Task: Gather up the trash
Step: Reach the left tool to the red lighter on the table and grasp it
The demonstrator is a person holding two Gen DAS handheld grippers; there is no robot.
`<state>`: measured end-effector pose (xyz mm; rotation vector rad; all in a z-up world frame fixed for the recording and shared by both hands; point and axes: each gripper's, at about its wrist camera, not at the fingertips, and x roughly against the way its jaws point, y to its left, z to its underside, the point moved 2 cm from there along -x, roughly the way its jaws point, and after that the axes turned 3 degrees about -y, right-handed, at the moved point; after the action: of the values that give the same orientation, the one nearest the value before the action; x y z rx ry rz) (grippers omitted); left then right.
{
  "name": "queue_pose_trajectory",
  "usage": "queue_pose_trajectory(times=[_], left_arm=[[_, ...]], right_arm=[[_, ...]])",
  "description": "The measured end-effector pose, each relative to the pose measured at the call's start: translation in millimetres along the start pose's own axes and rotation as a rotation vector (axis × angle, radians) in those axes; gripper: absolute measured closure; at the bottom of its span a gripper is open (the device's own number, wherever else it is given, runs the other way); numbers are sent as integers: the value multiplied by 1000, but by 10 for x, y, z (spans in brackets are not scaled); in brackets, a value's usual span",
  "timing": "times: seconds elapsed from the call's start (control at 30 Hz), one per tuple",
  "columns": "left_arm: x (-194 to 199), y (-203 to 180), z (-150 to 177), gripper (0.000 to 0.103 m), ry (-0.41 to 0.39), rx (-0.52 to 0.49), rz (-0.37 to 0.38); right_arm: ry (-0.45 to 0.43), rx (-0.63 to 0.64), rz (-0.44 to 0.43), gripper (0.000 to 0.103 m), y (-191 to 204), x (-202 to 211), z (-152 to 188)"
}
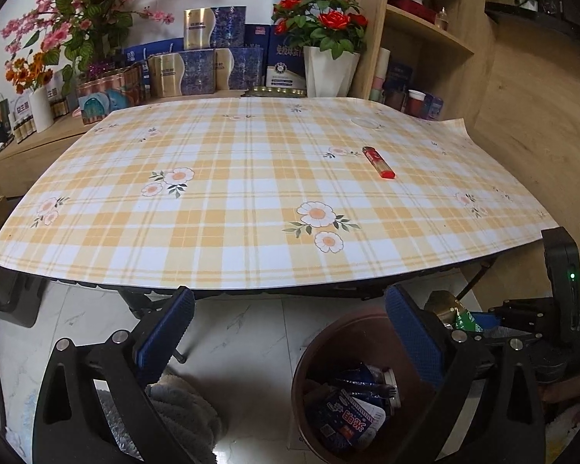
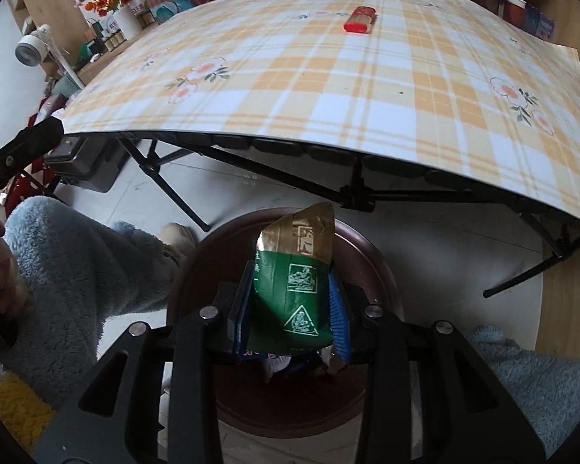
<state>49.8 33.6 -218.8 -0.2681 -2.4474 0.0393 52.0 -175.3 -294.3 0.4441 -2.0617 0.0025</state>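
Observation:
My right gripper (image 2: 292,305) is shut on a green and gold wrapper (image 2: 295,282) and holds it above the round brown bin (image 2: 371,255) on the floor. In the left wrist view the bin (image 1: 309,352) holds several blue and white wrappers (image 1: 348,413), and the right gripper (image 1: 479,319) with the wrapper (image 1: 460,315) hangs over its right rim. My left gripper (image 1: 290,332) is open and empty, below the table's front edge. A red lighter (image 1: 378,162) lies on the checked tablecloth (image 1: 228,208) at the right; it also shows in the right wrist view (image 2: 360,20).
Boxes (image 1: 197,65), a pot of red roses (image 1: 328,50) and pink flowers (image 1: 77,11) line the back of the table. Wooden shelves (image 1: 425,34) stand at the right. Black folding table legs (image 2: 166,181) and a fleece-clad leg (image 2: 81,270) are near the bin.

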Motion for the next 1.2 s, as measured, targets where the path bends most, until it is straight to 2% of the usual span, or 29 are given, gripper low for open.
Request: queue_pose_trajectory(times=[0.37, 0.43, 0.47, 0.5, 0.6, 0.7, 0.83, 1.0, 1.1, 1.2], left_arm=[[-29, 66, 13, 6, 17, 40, -10], [-29, 77, 12, 6, 17, 46, -12], [-28, 81, 10, 6, 17, 48, -13], [-27, 83, 8, 6, 17, 49, -14], [-27, 80, 11, 6, 17, 48, -16], [-25, 80, 10, 6, 17, 46, -16], [-26, 86, 11, 6, 17, 47, -18], [-34, 100, 10, 6, 21, 52, -30], [-54, 115, 5, 6, 33, 55, -44], [-128, 124, -40, 6, 65, 65, -44]], right_arm=[[26, -24, 42, 64, -79, -38, 41], [25, -22, 50, 50, -74, -33, 38], [21, -19, 56, 38, -72, -29, 33], [13, -16, 62, 30, -68, -12, 33], [-2, -9, 69, 17, -57, 24, 4], [-11, -5, 78, 10, -58, 54, -14], [-18, -8, 82, 6, -65, 80, -36], [-45, -8, 83, 6, -64, 137, -59], [-81, 0, 92, 6, -74, 226, -126], [-160, -23, 79, 6, -167, 441, -274]])
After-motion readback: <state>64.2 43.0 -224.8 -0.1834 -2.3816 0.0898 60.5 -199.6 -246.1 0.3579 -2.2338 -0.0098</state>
